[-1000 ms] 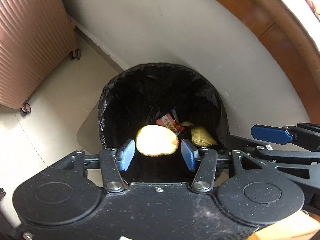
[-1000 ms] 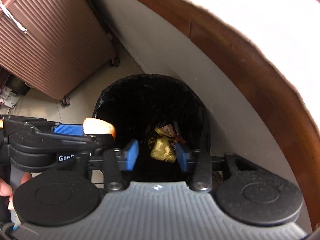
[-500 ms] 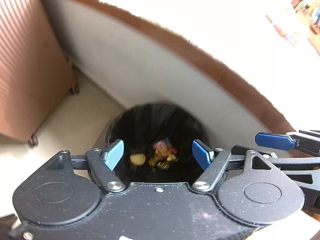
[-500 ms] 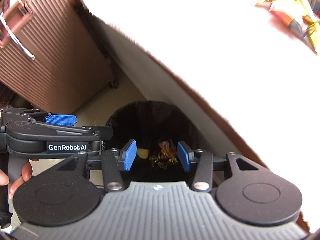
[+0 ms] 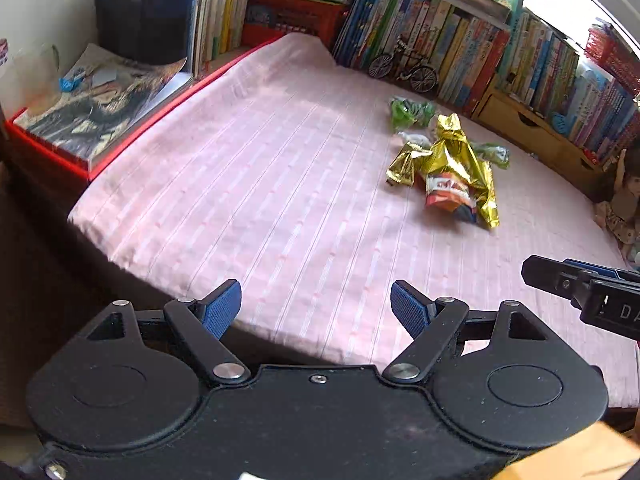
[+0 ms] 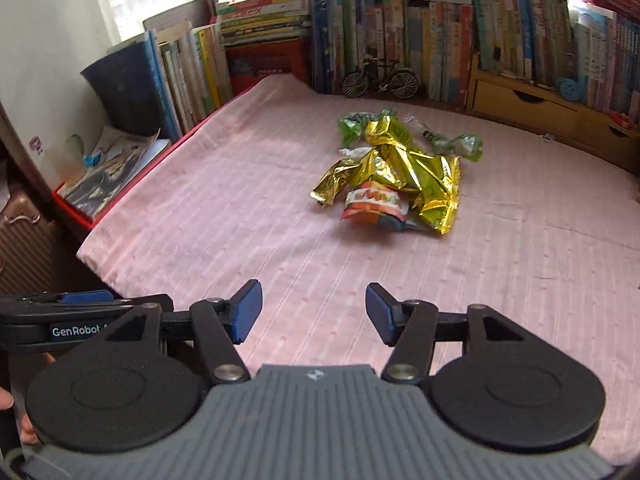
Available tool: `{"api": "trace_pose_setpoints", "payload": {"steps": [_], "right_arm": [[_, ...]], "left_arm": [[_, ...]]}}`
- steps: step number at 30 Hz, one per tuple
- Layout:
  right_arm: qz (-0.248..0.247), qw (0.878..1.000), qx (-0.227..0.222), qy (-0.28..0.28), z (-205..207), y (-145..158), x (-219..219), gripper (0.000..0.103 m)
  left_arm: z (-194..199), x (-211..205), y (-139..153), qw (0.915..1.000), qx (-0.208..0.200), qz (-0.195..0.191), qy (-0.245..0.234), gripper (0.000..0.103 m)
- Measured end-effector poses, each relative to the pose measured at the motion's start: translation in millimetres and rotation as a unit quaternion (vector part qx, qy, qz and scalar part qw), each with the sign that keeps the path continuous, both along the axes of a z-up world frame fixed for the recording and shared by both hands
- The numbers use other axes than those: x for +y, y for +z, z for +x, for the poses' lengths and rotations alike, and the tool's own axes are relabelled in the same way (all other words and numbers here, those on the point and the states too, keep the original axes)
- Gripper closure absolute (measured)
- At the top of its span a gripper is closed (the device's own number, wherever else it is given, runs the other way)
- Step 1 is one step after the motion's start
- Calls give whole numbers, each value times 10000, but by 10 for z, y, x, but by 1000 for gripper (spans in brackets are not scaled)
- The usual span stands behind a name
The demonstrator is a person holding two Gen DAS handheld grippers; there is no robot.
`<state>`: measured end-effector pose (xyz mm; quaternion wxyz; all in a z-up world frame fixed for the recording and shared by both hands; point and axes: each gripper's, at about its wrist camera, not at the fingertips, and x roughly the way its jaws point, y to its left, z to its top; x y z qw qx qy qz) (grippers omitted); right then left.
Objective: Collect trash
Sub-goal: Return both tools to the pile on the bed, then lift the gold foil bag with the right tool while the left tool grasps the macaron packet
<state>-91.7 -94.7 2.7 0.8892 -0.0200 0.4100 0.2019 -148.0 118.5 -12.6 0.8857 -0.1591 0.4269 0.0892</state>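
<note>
A heap of wrappers lies on the pink striped cloth [image 5: 260, 184] [image 6: 224, 216]: crumpled gold foil [image 5: 452, 156] [image 6: 404, 168], a red-orange snack packet [image 5: 450, 194] [image 6: 374, 204] under its near edge, and green wrappers [image 5: 412, 110] [image 6: 352, 124] behind it. My left gripper [image 5: 316, 310] is open and empty over the cloth's near edge, well short of the heap. My right gripper [image 6: 314, 312] is open and empty too, also short of the heap. The trash bin is out of both views.
Rows of upright books [image 5: 460, 40] [image 6: 400, 32] line the back, with a small model bicycle [image 5: 402, 68] [image 6: 380, 76] before them. A red box with magazines [image 5: 92, 100] [image 6: 108, 164] sits left of the cloth. A wooden drawer unit [image 5: 532, 128] [image 6: 532, 104] stands back right.
Both grippers swung up from the black-lined bin to face the cloth-covered table. The left gripper let a yellowish slice fall into the bin and opened wider.
</note>
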Motion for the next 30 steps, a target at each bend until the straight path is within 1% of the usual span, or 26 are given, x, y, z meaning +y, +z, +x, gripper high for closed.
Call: {"api": "trace_pose_setpoints", "payload": {"steps": [2, 5, 8, 10, 13, 14, 15, 17, 18, 22, 25, 26, 27, 30], "right_arm": [[-4, 9997, -120, -193, 121, 66, -87, 32], [57, 9985, -274, -473, 259, 96, -167, 30], [114, 9967, -348, -724, 399, 117, -300, 29], [115, 9956, -365, -851, 527, 74, -379, 29], [102, 9944, -339, -995, 709, 14, -491, 29], [106, 9940, -314, -1041, 779, -12, -538, 29], [112, 9938, -284, -1071, 847, -39, -578, 29], [128, 9936, -196, -1109, 993, -104, -653, 29], [148, 9936, -133, -1109, 1068, -141, -685, 29], [279, 9939, 147, -1052, 1399, -308, -806, 29], [430, 9940, 340, -949, 1614, -440, -879, 25], [480, 9939, 400, -910, 1675, -483, -897, 24], [530, 9937, 479, -858, 1760, -543, -920, 23], [650, 9929, 662, -751, 1946, -686, -922, 20]], "left_arm": [[102, 6, 128, 9999, -114, -33, -117, 23], [285, -108, 265, 9992, -218, 54, -320, 23], [432, -202, 303, 9985, -208, 124, -492, 25], [553, -252, 260, 9982, -196, 110, -558, 26], [779, -344, 207, 9982, -116, 62, -585, 35], [862, -379, 194, 9983, -95, 17, -583, 40], [948, -414, 160, 9983, -85, -50, -581, 49], [1118, -512, 118, 9979, -55, -120, -630, 56], [1197, -573, 89, 9977, -47, -129, -669, 57], [1494, -838, -72, 9968, 23, -161, -783, 57], [1695, -993, -210, 9974, 120, -83, -705, 49], [1752, -1028, -250, 9978, 155, -65, -639, 41], [1813, -1067, -300, 9984, 198, -35, -528, 36], [1946, -1112, -420, 9988, 323, -69, -350, 36]]}}
